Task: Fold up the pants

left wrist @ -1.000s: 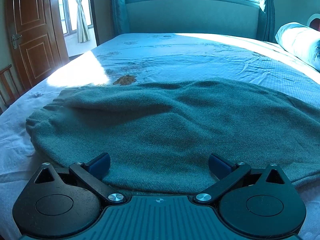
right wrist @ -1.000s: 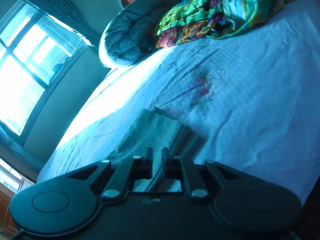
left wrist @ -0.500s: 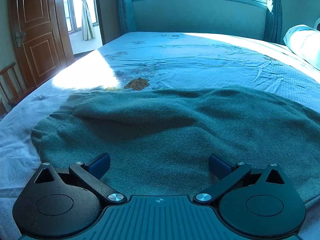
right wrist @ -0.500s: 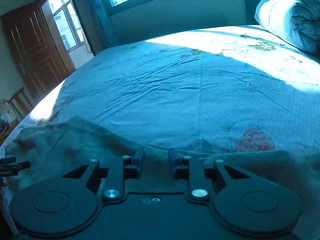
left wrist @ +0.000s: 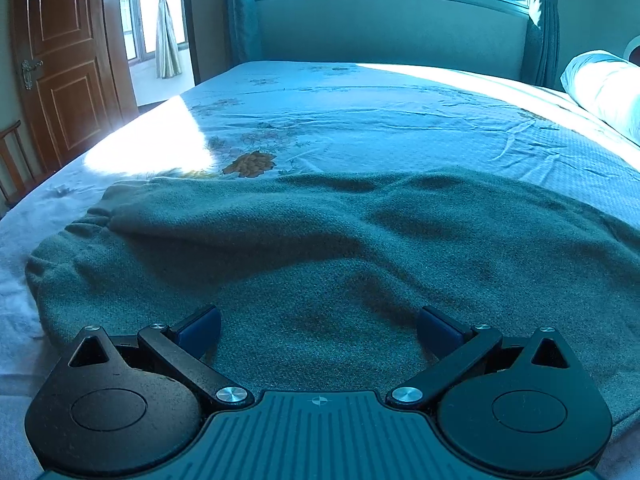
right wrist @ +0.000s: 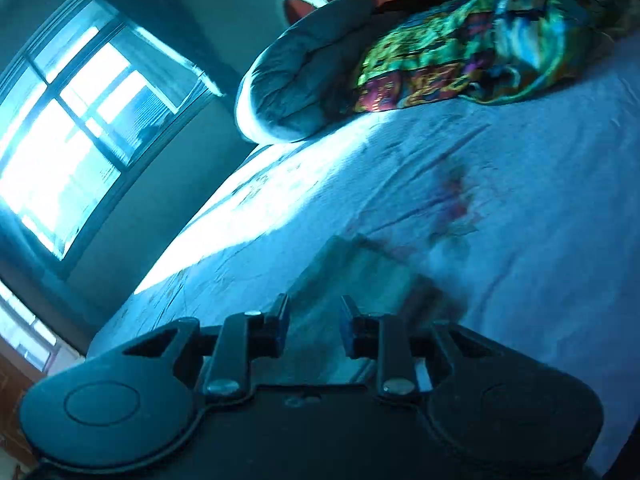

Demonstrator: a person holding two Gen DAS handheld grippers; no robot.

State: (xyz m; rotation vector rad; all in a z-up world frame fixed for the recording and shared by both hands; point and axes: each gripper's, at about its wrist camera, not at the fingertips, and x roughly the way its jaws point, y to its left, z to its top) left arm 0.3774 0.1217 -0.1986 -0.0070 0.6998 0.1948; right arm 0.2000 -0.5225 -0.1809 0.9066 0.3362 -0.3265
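Note:
Dark green pants (left wrist: 340, 240) lie spread flat across the near part of the bed, the gathered waistband at the left. My left gripper (left wrist: 319, 328) hovers just over the cloth near its front edge, jaws wide open, nothing between them. In the tilted, blurred right wrist view, a folded end of the pants (right wrist: 360, 272) lies on the sheet just beyond my right gripper (right wrist: 315, 320). Its jaws stand a little apart; cloth shows in the gap, but the pads do not press on it.
The bed sheet (left wrist: 360, 120) is pale with flower prints and a sunlit patch at the left. A rolled white pillow (left wrist: 604, 84) lies far right. A grey pillow (right wrist: 304, 80) and a colourful quilt (right wrist: 480, 40) sit at the bed's head. A wooden door (left wrist: 60, 72) stands left.
The left view has shifted slightly over the pants. The right view swung level toward the window half a second ago and is back tilted toward the pillows; its jaws stand wider than a second ago.

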